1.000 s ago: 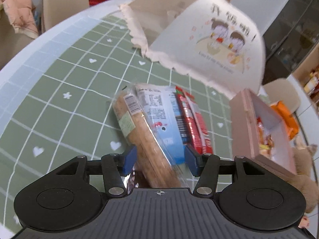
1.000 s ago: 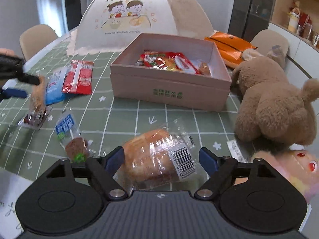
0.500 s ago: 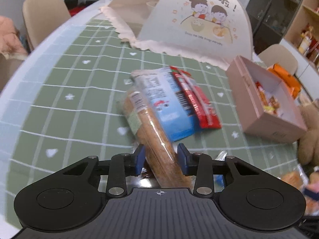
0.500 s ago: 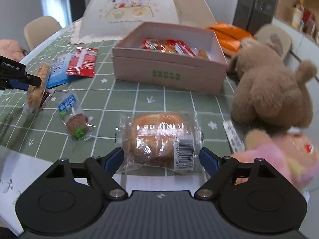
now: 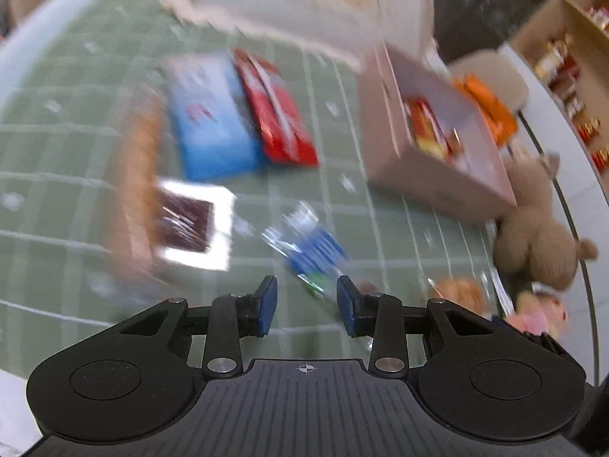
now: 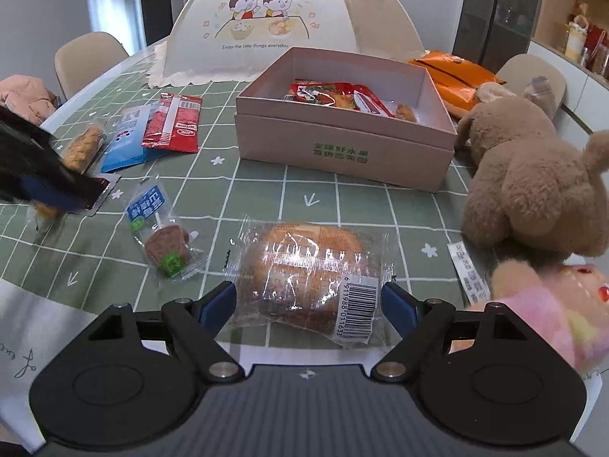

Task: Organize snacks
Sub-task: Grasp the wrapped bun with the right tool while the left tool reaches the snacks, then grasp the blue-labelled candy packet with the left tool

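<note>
My left gripper [image 5: 307,304] hovers over the green checked table, the view badly blurred. Its jaws are narrow and still closing, and the pads press on nothing. Past the gap lies a small blue-labelled snack packet [image 5: 308,251] [image 6: 160,228], flat on the cloth. A long biscuit packet [image 5: 141,160] [image 6: 82,146] and a dark foil packet [image 5: 190,224] lie to its left. My right gripper [image 6: 309,302] is open, one finger on each side of a wrapped bread roll [image 6: 304,270] at the table's near edge. The pink box [image 6: 342,141] with several snacks in it stands beyond.
A blue packet [image 6: 125,141] and a red packet [image 6: 173,125] lie left of the box. Behind the box stands a white mesh food cover [image 6: 293,26]. A brown plush toy [image 6: 533,175], a pink one [image 6: 552,304] and orange bags [image 6: 453,76] crowd the right side.
The left jaws narrowed around the long biscuit packet, then the gripper swung right; that packet now lies off to its left. The bread roll now sits square between the right fingers.
</note>
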### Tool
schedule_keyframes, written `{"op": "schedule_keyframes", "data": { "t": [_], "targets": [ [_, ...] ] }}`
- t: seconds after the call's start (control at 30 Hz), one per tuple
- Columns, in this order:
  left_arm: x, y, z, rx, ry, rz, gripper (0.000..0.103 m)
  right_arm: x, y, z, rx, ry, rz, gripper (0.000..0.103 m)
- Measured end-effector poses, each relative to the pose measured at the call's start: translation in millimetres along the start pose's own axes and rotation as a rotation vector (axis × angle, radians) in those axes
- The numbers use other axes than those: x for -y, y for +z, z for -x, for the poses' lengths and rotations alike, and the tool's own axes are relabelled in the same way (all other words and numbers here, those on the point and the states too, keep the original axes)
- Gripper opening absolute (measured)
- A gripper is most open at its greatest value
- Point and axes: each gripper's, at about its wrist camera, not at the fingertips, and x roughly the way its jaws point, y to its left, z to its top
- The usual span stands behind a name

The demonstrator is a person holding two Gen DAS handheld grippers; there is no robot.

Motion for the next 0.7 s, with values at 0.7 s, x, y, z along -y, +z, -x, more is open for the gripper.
{"op": "schedule_keyframes", "data": {
  "t": [0.7],
  "targets": [
    [43.1, -23.5, -26.7, 0.089, 0.203, -0.444, 0.047, 15.5, -9.5, 26.3, 0.025, -0.019, -0.05, 0.084]
  ]
}}
